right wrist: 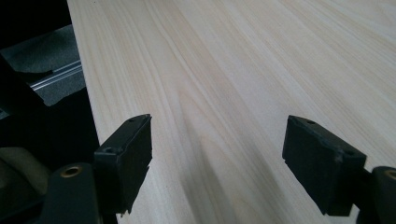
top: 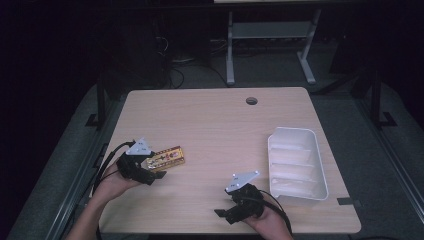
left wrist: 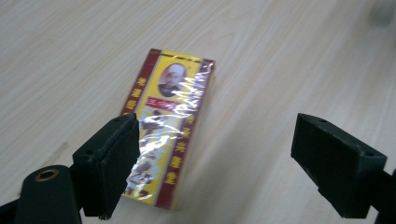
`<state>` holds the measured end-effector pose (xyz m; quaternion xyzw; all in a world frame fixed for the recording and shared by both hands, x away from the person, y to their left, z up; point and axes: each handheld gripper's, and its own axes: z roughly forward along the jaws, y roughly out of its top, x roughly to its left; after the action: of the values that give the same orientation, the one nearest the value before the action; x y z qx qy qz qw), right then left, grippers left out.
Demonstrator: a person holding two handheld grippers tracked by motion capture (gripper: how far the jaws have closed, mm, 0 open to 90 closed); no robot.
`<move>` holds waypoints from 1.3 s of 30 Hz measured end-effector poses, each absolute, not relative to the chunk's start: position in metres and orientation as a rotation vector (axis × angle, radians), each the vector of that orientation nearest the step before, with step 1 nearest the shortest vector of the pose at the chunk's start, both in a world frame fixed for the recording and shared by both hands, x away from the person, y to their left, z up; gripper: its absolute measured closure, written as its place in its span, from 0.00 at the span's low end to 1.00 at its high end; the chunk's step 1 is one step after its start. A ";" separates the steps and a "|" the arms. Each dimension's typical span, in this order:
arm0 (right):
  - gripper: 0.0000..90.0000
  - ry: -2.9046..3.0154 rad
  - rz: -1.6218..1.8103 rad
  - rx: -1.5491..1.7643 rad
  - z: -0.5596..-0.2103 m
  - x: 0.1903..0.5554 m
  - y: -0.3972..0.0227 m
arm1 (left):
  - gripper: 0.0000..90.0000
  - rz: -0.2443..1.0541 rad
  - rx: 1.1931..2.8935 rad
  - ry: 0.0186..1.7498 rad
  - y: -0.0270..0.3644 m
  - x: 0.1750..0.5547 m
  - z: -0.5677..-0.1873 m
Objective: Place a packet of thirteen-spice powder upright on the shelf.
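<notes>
Left gripper (left wrist: 212, 163), jaws wide, straddles one end of the cellophane-wrapped box (left wrist: 169, 126) flat on the counter (top: 220, 120); glossy film risks slippage; right gripper (right wrist: 217, 163) wide, empty.

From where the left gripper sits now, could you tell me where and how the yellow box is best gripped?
Grip the yellow box across its two long red-edged sides, near the middle, coming down from above. It lies flat on the table, long and narrow, so the width probably fits the open left gripper. Its glossy wrap may be slippery, so centre it first.
</notes>
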<state>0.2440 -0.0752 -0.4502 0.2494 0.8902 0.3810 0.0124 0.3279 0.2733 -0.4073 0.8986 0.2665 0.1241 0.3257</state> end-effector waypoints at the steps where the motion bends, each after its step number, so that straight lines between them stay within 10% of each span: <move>1: 0.26 2.776 1.189 0.778 -0.450 0.244 -0.075 | 0.17 0.331 2.366 0.692 0.274 0.330 -0.407; 39: 0.27 2.820 1.156 0.733 -0.455 0.243 -0.067 | 0.23 0.230 2.549 0.789 0.277 0.383 -0.449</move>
<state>0.2427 -0.0674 -0.4549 0.2338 0.8996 0.3688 0.0034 0.3826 0.2770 -0.4488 0.9263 0.2866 0.0837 0.2298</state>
